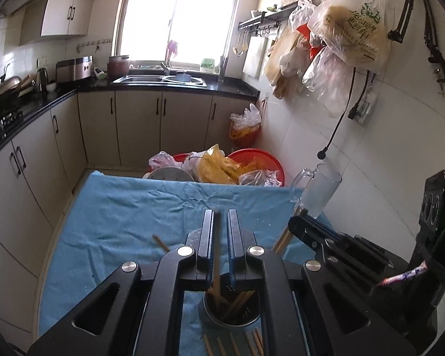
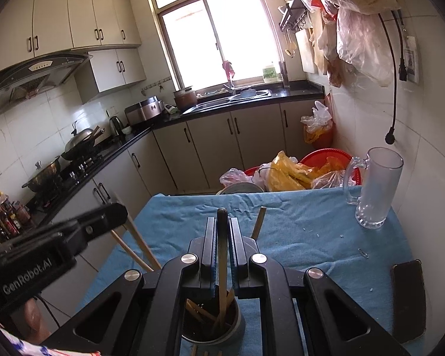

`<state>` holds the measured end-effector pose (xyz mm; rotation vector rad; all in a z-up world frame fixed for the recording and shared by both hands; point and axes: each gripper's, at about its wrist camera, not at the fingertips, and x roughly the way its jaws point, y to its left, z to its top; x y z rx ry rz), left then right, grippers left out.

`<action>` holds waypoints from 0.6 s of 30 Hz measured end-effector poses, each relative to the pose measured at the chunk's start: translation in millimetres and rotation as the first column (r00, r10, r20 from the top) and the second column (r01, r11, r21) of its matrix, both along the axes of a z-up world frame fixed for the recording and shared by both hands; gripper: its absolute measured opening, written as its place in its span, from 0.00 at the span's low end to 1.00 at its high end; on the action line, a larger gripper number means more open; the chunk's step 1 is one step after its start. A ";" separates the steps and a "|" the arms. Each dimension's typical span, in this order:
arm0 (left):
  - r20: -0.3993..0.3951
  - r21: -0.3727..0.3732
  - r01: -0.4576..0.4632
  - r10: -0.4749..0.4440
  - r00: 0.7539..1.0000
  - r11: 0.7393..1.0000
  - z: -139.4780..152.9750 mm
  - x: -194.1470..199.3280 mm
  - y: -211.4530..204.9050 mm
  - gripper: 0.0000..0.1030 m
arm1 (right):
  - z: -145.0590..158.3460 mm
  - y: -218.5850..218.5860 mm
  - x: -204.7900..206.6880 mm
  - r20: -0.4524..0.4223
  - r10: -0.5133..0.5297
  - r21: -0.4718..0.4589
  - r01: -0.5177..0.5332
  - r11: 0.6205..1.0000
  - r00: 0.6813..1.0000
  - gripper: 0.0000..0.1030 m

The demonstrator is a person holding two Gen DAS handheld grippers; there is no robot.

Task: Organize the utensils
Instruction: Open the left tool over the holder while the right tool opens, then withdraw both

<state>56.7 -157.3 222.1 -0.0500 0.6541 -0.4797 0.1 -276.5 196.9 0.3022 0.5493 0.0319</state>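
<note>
Round metal holder (image 2: 212, 324), slim wooden chopsticks (image 2: 222, 284), right tool (image 2: 222, 237) seemingly pinching one

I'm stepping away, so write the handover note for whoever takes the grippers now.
Left gripper: shut on a chopstick, its lower end in the metal holder.
Right gripper: shut on a dark-tipped chopstick, also standing in the holder.
Done: several chopsticks already in the holder.
Left: release both, then collect the loose chopsticks lying on the blue cloth near the holder.
</note>
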 end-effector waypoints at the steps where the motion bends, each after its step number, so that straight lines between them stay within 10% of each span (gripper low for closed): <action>1: 0.000 -0.007 0.002 -0.002 1.000 1.000 1.8 -1.9 2.6 0.10 | 0.5 0.6 0.7 0.001 0.007 0.004 -0.007 1.000 1.000 0.10; 5: 0.053 -0.031 -0.013 0.015 0.998 0.999 16.0 -19.1 15.8 0.36 | 5.5 2.1 1.5 0.014 0.029 0.020 -0.029 0.999 0.999 0.18; 18: 0.138 -0.016 -0.047 0.049 0.989 0.999 26.5 -95.1 59.6 0.52 | 26.6 1.9 -52.2 0.041 0.000 -0.012 0.000 1.000 0.999 0.54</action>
